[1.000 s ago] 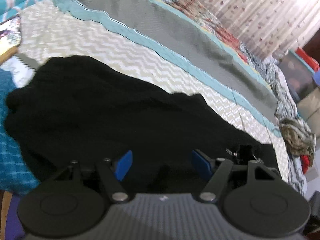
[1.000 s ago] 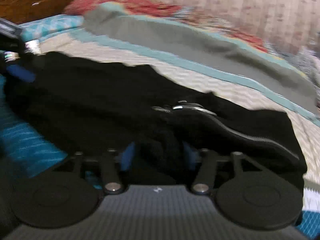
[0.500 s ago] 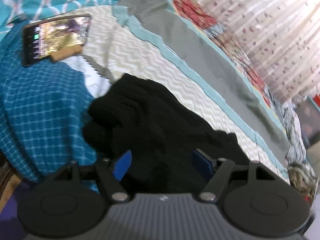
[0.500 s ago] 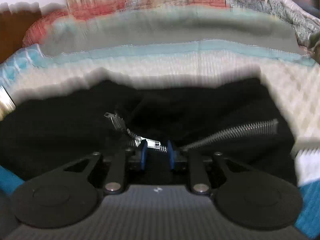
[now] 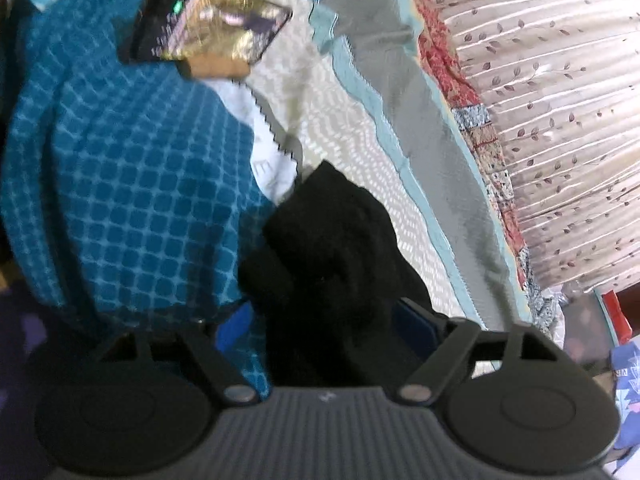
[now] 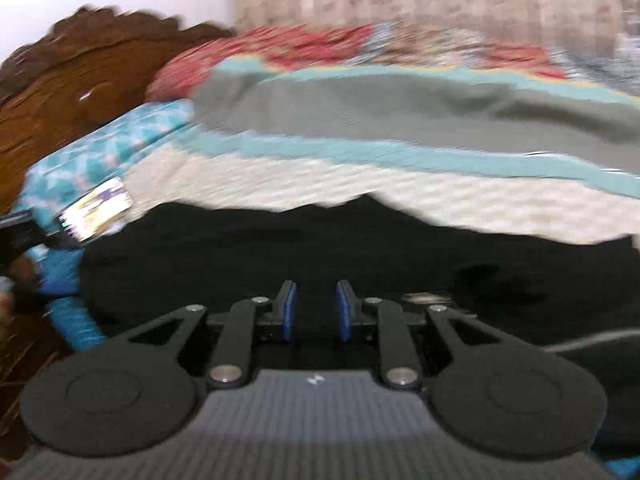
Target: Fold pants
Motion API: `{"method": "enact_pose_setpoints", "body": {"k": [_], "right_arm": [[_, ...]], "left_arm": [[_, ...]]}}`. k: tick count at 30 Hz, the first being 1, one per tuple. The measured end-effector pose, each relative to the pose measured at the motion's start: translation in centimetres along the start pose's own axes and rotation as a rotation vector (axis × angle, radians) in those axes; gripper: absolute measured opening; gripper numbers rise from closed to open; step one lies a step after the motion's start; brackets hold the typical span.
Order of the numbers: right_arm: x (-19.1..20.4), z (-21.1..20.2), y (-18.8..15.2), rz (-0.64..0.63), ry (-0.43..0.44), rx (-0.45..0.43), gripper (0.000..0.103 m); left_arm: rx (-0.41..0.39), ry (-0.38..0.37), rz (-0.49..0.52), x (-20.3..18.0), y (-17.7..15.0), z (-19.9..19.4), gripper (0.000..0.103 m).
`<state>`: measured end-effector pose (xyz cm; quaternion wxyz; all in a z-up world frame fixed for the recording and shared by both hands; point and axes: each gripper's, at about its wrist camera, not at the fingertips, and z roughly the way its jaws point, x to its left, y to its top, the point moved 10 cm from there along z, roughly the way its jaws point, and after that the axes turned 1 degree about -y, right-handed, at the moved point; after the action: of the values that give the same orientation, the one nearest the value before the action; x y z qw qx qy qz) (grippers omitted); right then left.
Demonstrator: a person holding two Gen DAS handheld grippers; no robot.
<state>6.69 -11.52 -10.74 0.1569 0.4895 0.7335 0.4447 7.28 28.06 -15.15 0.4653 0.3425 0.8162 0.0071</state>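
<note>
The black pants (image 6: pixel 360 248) lie spread across the bed in the right wrist view. In the left wrist view one bunched end of the pants (image 5: pixel 336 248) runs down between my fingers. My left gripper (image 5: pixel 324 328) is open, its blue pads wide apart with black cloth between them. My right gripper (image 6: pixel 316 312) has its blue pads close together with a narrow gap, low over the black cloth; the blur hides whether cloth is pinched.
A phone (image 5: pixel 208 28) rests on a wooden block at the head end; it also shows in the right wrist view (image 6: pixel 96 208). A teal checked cloth (image 5: pixel 120 200) lies left of the pants. A grey blanket (image 6: pixel 400 104), a wooden headboard (image 6: pixel 72 80) and curtains (image 5: pixel 552 120) lie beyond.
My left gripper has swung left toward the phone and teal cloth, with the pants end now narrow between its pads. My right view has shifted; the zipper is out of sight.
</note>
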Motion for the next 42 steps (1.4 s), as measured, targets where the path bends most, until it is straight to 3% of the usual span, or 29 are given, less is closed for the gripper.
{"method": "enact_pose_setpoints", "body": {"k": [3,4,5,7,10,12,14,15,18,22,25,26,28,31,34,35,39,42], "right_arm": [[3.7,1.4,0.0,-0.049,0.066,0.041,0.026],[4.9,1.9,0.0,-0.078,0.082,0.050,0.026],[5.9,2.1,0.0,-0.103,0.094,0.058,0.026],[7.2,2.8,-0.1,-0.148,0.117,0.074,0.026],[8.9,3.8,-0.1,-0.176,0.129,0.079,0.026],[8.6,5.0,-0.5,-0.120,0.147,0.116,0.026],[7.6,7.9,-3.0,0.030,0.187,0.284,0.026],[6.8,8.7,-4.1,0.112,0.192,0.313,0.023],[4.9,8.2,-3.4,0.307,0.256,0.304,0.024],[0.5,4.2,-1.5,0.430,0.242,0.165,0.026],[-3.7,-0.2,-1.0,0.468,0.160,0.047,0.026],[-5.0,-1.8,-1.2,0.478,0.131,0.011,0.026],[-8.0,-5.0,-2.2,0.521,0.072,-0.044,0.026],[-10.3,-7.9,-4.4,0.560,-0.004,-0.082,0.026],[-10.5,-8.9,-5.0,0.524,-0.037,-0.100,0.026],[-10.3,-8.9,-4.6,0.502,-0.035,-0.110,0.026],[-9.0,-7.6,-1.9,0.418,0.022,-0.149,0.028],[-6.7,-5.4,-0.3,0.332,0.074,-0.139,0.029]], "left_arm": [[0.029,0.004,0.014,0.1,-0.3,1.6,0.078],[0.028,0.008,0.022,0.2,-0.3,2.1,0.066],[0.022,0.011,0.030,0.3,-0.2,2.4,0.042],[0.013,0.007,0.026,0.2,0.1,2.3,0.028],[-0.017,-0.043,0.052,-1.0,0.3,0.8,0.024],[-0.047,-0.054,0.127,-3.0,0.4,0.1,0.024],[-0.067,-0.058,0.240,-6.0,0.0,-0.3,0.024],[-0.069,-0.062,0.309,-7.8,-0.6,-0.2,0.024],[-0.096,-0.066,0.602,-14.0,-3.5,-0.1,0.024],[-0.044,-0.145,0.895,-21.1,-9.1,1.8,0.024],[0.034,-0.199,1.038,-24.1,-14.0,4.4,0.024],[0.070,-0.203,1.085,-24.5,-15.7,5.4,0.029],[0.156,-0.175,1.231,-24.2,-20.0,8.2,0.036],[0.315,-0.062,1.357,-21.6,-24.8,11.2,0.040],[0.264,-0.089,1.452,-21.5,-26.0,9.3,0.059],[0.260,-0.101,1.455,-21.6,-25.8,8.5,0.059],[0.226,-0.123,1.341,-22.0,-22.8,5.2,0.063],[0.179,-0.119,1.172,-21.4,-19.0,3.3,0.065]]}}
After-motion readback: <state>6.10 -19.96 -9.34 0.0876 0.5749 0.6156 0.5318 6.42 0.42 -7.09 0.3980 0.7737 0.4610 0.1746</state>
